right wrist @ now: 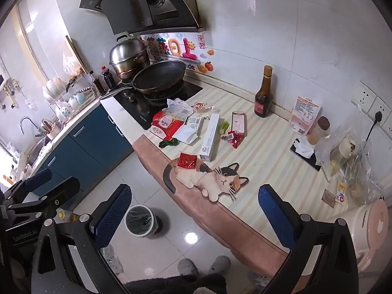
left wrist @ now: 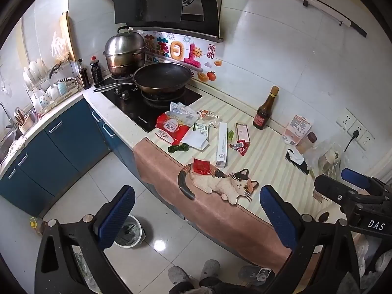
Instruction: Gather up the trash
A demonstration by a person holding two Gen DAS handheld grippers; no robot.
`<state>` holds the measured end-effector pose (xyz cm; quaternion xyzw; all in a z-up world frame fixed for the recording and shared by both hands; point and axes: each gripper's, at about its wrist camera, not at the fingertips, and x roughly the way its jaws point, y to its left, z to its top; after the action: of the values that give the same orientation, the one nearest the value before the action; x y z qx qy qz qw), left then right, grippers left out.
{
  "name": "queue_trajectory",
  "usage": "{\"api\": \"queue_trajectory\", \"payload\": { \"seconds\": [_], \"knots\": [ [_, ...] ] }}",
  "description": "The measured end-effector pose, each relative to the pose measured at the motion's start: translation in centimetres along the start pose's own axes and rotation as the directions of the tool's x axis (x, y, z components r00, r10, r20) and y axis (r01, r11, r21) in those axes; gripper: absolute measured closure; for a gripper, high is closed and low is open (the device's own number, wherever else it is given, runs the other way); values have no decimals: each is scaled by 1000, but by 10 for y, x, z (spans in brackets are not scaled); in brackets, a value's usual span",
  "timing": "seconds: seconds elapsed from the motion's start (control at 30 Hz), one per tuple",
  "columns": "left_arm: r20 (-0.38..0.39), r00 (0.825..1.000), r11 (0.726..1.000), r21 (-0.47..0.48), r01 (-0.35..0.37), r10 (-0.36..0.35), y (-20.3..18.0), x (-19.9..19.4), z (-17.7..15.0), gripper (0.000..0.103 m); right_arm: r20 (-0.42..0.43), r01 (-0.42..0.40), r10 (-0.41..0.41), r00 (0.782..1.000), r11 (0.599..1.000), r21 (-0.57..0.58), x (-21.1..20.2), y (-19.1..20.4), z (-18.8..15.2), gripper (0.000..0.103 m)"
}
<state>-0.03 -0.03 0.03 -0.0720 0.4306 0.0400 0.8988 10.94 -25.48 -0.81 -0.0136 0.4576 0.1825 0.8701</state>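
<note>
A frying pan sits on the black hob, a steel steamer pot just behind it. A dark sauce bottle stands upright against the wall tiles. The worktop wears a striped mat (printed cat near its edge). A dish rack holds bowls.

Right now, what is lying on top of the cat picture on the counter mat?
A small red packet lies on the cat picture, covering part of its back. The corner of a long white box reaches the cat's back too. What the packet holds cannot be seen.
</note>
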Motion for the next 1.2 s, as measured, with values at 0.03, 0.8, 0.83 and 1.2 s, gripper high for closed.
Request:
{"api": "queue_trajectory", "payload": {
  "seconds": [0.03,0.8,0.83,1.2],
  "knots": [
    [-1,1000,1000,-2,3,-3,0,0,0,0,2,-5,5,1000,1000,3,0,0,0,0],
    [7,1000,1000,-10,19,-19,-13,-6,8,0,12,-4,4,1000,1000,0,-7,-7,-6,0],
    [8,1000,1000,-9,20,-20,-13,-6,8,0,13,-4,4,1000,1000,-1,-7,-7,-6,0],
    [13,1000,1000,-6,29,-29,-17,-12,12,0,17,-6,6,1000,1000,0,-10,-11,-8,0]
  ]
}}
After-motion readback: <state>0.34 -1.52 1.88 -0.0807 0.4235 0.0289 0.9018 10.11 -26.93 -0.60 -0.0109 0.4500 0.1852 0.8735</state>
